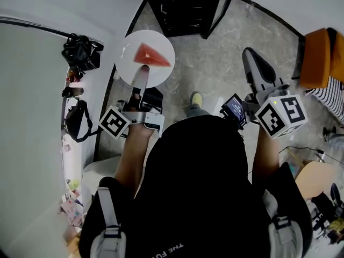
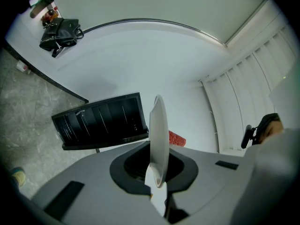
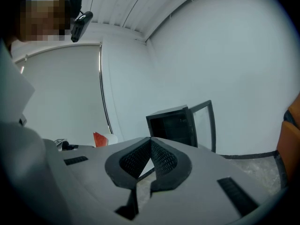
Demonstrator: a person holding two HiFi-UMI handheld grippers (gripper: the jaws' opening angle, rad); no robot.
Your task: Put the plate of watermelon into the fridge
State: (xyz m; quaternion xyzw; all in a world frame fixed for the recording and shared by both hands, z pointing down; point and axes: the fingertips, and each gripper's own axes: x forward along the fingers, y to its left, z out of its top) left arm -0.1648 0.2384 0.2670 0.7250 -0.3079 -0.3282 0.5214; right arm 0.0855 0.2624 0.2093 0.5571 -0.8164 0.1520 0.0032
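Clamping a white plate [image 1: 128, 63] by its near rim with the left tool [image 1: 143, 73], jaws pinched tight on that rim and nothing else between them. Carrying on the plate one red wedge of watermelon [image 1: 152, 56], lying near the plate's middle, slightly toward its far rim. Holding the plate in the air above the grey mottled floor [image 1: 215, 63], roughly level in the head view, just short of a small black fridge [image 1: 183, 7] with its door [image 1: 219, 9] swung open. Viewed along the left tool's [image 2: 157, 184] own jaws, showing the plate [image 2: 158, 125] edge-on, with the watermelon [image 2: 176, 138] peeking out to its right and the fridge's [image 2: 101, 121] dark shelves beyond on the left. Keeping the right tool [image 1: 249, 54] off to the right, well apart from the plate, jaws together at the tips and gripping nothing [image 3: 150, 142]. Looking past those closed jaws toward the open fridge [image 3: 173, 123] and its glass door [image 3: 206, 121]. Standing beside a white worktop [image 1: 32, 101] on the left, with a black bag [image 1: 80, 52] near its far edge. Passing an orange chair [image 1: 317, 58] at the far right.
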